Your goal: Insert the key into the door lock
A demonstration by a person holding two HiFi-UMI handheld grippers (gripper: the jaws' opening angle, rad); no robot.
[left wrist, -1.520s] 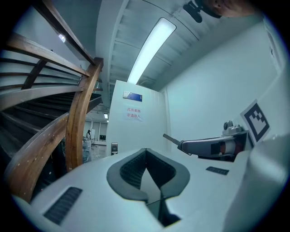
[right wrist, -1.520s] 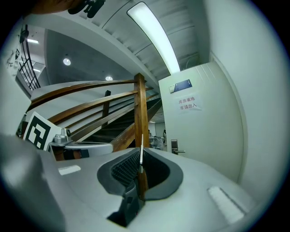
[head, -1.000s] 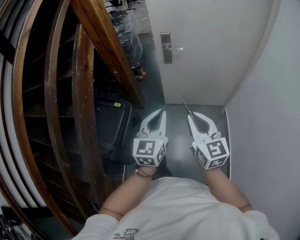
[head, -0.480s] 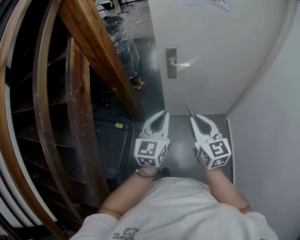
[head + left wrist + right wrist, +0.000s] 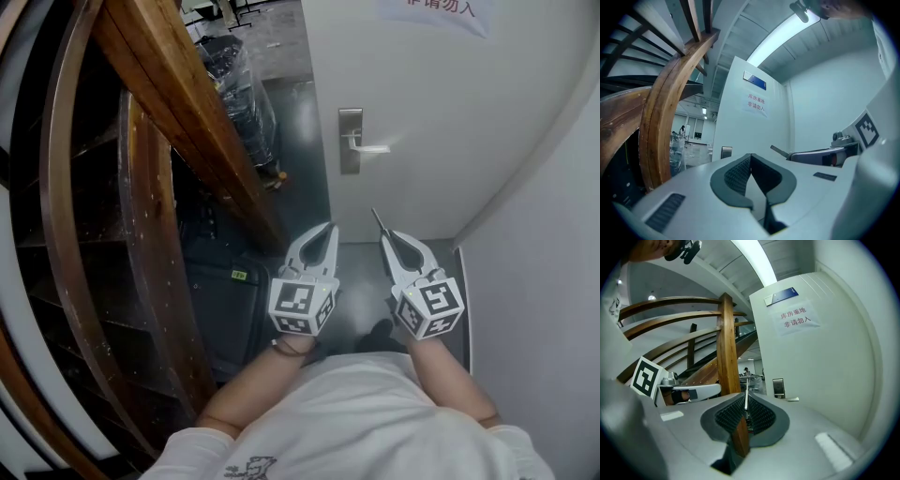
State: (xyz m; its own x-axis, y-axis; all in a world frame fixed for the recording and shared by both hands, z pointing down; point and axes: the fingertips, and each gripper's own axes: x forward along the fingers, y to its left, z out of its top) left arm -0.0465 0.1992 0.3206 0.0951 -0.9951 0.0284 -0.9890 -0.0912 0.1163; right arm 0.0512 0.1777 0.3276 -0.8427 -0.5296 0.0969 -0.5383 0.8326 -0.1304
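Open air from key [image 5: 378,220] in right gripper [image 5: 386,236] ahead to lock plate [image 5: 350,131] on door [image 5: 441,94]; lever handle [image 5: 373,148] juts out beside it. Wooden stair beam [image 5: 187,103] hems the left, white wall [image 5: 548,272] the right.

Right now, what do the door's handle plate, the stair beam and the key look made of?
Handle plate: brushed metal, probably steel; dull grey sheen. Stair beam: varnished wood; brown grain, glossy. Key: likely metal; thin grey blade, too small to confirm.
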